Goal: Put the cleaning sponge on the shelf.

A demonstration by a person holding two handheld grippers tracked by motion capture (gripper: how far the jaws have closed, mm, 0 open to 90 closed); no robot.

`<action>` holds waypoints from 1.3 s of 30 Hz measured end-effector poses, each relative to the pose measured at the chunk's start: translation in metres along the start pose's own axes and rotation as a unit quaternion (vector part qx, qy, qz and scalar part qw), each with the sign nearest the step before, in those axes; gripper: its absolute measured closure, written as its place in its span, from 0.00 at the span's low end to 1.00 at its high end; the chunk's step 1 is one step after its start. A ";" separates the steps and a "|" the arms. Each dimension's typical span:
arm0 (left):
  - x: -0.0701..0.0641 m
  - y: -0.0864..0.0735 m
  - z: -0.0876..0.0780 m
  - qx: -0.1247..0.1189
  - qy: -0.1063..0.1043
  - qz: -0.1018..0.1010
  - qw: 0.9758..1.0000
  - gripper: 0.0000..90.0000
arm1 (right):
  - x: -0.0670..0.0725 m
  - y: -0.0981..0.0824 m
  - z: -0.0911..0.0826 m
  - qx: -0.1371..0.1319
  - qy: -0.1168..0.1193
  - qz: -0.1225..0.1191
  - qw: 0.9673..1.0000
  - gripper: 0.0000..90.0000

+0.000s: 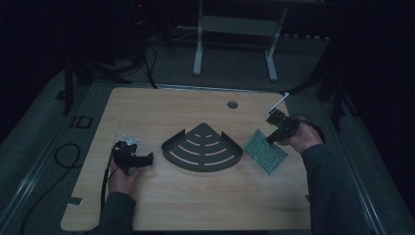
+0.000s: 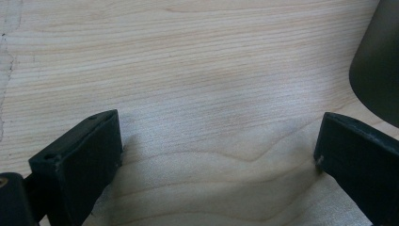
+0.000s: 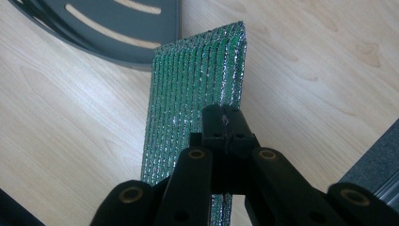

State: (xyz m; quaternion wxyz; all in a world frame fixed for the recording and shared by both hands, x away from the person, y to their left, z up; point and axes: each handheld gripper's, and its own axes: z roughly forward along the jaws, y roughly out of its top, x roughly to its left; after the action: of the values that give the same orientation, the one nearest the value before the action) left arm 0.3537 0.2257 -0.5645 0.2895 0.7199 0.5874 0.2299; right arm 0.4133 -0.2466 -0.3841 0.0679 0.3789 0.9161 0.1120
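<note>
Right gripper view: right gripper (image 3: 225, 117) jaws clamped on green scouring pad (image 3: 193, 94); left gripper (image 2: 216, 155) jaws wide, nothing between, over worktop (image 2: 188, 56).

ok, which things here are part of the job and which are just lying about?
In the job:
- green sparkly pad, clamped in the right hand-held gripper
- dark fan-shaped slotted shelf, right beside the pad

Just there:
- left hand-held gripper, jaws open over bare table
- white frame on the floor behind

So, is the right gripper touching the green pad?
Touching. In the right gripper view the right gripper is shut on the edge of the green pad, which runs between its fingers.
</note>
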 end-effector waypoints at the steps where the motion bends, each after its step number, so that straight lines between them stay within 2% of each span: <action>1: 0.000 0.000 0.000 0.000 0.000 0.000 1.000 0.02 | 0.000 0.001 -0.001 0.000 0.000 0.001 1.000 1.00; 13: 0.000 0.000 0.000 0.000 0.000 0.001 1.000 0.02 | 0.004 0.016 -0.002 -0.002 0.005 -0.006 1.000 1.00; 29: 0.000 0.000 0.000 0.000 0.000 0.000 1.000 0.02 | 0.006 0.032 -0.001 -0.013 -0.003 -0.010 1.000 1.00; 39: 0.000 0.000 0.000 0.000 0.000 0.001 1.000 0.02 | 0.011 0.044 -0.001 -0.018 0.005 -0.016 1.000 1.00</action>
State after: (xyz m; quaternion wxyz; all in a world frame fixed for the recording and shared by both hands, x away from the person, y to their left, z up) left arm 0.3538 0.2258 -0.5645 0.2893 0.7202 0.5871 0.2301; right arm 0.4352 -0.2088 -0.3722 0.0715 0.3620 0.9204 0.1291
